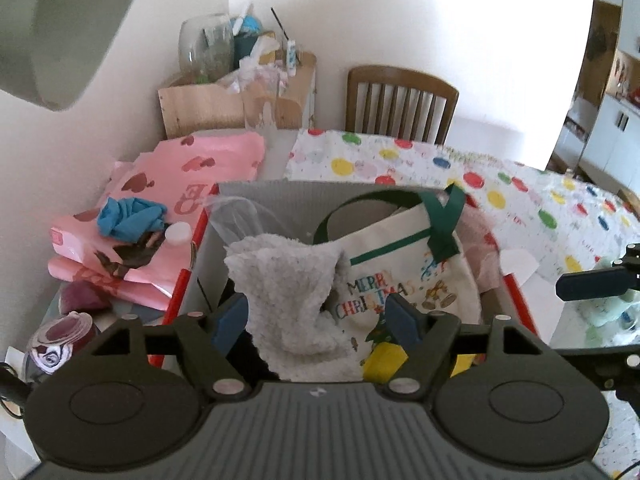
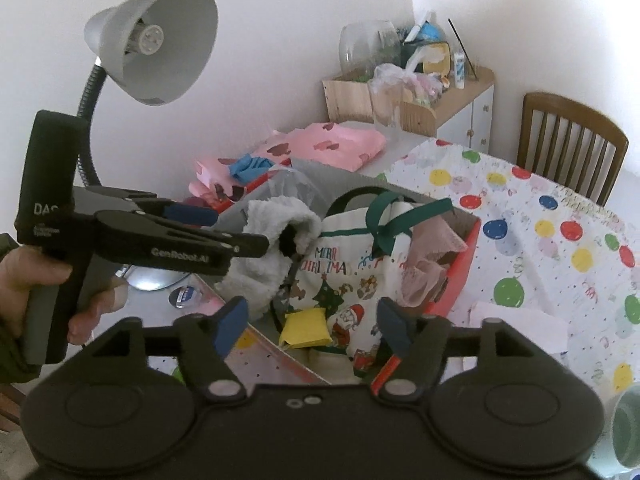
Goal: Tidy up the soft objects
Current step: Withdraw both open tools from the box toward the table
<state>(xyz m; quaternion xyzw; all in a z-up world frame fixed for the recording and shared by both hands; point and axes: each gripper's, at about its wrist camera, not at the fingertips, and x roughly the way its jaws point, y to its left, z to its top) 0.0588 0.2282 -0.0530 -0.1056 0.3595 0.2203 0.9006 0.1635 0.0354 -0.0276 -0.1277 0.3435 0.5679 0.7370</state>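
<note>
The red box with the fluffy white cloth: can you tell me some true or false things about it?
1. The fluffy white cloth lies in the red cardboard box. True.
2. The cream Merry Christmas tote bag has red handles. False: they are green.
3. The left gripper is squeezing the cloth. False: its jaws stand open.
4. The right gripper is open. True.
5. A blue rag sits on the pink heart-print bag. True.

You have even, bright daylight; the wall point(image 1: 440, 20) in the left view is blown out to glare. Fisheye bending is strong at edges, corners vignette dark. The lamp point(image 2: 160, 44) is unlit. Shadows soft, slight blur throughout.
</note>
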